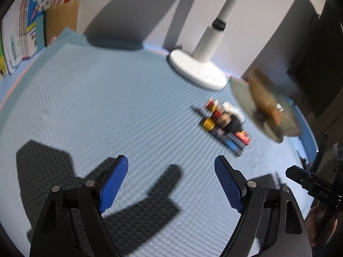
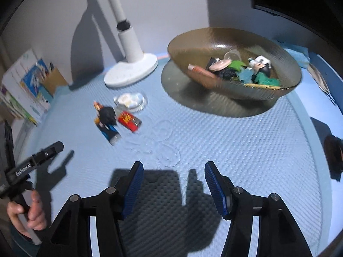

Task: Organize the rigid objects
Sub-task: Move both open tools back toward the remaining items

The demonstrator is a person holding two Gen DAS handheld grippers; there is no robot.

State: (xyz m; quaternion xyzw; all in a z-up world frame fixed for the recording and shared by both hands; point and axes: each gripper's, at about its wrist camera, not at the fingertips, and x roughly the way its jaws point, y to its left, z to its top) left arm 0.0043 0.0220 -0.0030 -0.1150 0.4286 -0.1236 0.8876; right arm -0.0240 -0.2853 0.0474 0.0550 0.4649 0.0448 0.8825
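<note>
Hovering over dimpled blue foam [image 2: 235,141], both grippers [image 1: 171,167] [image 2: 173,171] gape empty beside a ribbed amber bowl [image 2: 233,85].

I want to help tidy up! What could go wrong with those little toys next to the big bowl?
1. The small toys lie bunched together and touching, so a claw reaching for one might knock the red packet or the clear piece away.
2. The brown glass bowl is already piled with toys, so another dropped in might bounce out.
3. The white lamp base stands close by and could get bumped.
</note>
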